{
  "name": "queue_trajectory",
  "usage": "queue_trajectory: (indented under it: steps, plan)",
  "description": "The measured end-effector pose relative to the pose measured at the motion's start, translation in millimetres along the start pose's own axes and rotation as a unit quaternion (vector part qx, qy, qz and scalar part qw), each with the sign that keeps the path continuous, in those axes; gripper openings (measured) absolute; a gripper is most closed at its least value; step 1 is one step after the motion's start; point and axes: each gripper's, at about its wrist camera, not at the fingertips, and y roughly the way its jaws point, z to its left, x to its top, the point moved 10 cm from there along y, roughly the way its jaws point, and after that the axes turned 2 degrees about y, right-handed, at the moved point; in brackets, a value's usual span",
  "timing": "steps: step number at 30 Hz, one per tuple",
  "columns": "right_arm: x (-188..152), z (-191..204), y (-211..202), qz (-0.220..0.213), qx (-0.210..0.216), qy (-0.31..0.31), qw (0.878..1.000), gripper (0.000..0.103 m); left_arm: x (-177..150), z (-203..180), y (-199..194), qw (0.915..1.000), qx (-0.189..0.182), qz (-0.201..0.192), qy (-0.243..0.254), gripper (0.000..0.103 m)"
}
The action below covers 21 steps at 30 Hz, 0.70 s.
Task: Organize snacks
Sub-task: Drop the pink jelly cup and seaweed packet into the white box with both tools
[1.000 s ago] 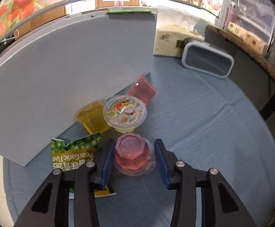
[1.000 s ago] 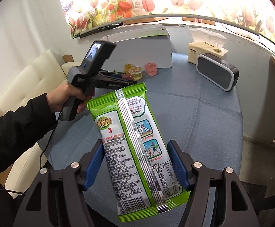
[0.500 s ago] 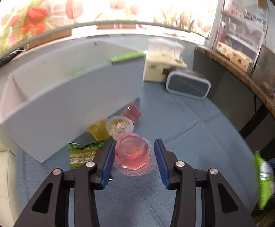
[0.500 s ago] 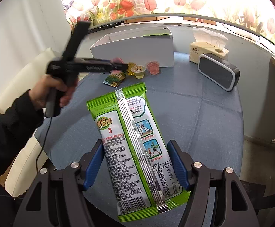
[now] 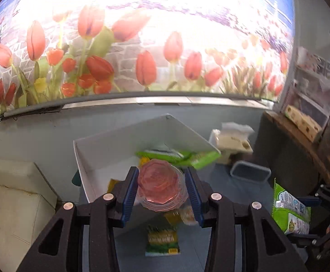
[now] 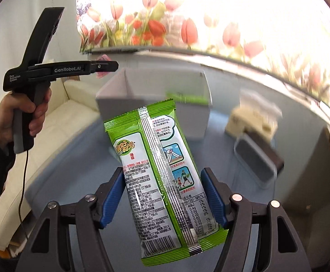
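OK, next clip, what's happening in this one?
A person is sorting snacks into a white box on a blue table, with a handheld gripper in each hand. The left gripper holds a pink jelly cup in the air in front of the box. The right gripper grips a green snack packet. More green packets already lie in the box; a small green packet and some jelly cups remain on the table.

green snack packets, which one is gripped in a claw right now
The long green packet with the silver seam, clamped in the right claw. The other green packets lie in the white box, and the small one lies on the table.
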Motion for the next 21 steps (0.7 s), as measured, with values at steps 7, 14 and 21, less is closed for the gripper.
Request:
queue_trajectory:
  steps: [7, 14, 21]
  plan:
    - [106.2, -23.8, 43.8, -0.031, -0.034, 0.022, 0.999, 0.072, 35.0, 29.7, 28.6, 0.9998, 0.010, 0.010, -0.010, 0.047]
    - [183.8, -29.1, 128.4, -0.010, -0.041, -0.015, 0.999, 0.072, 37.6, 56.9, 65.6, 0.9989, 0.029, 0.032, -0.018, 0.047]
    - [196.5, -26.1, 173.0, 0.011, -0.024, -0.010, 1.000, 0.081, 17.7, 77.7, 92.6, 0.9970, 0.026, 0.070, -0.022, 0.054]
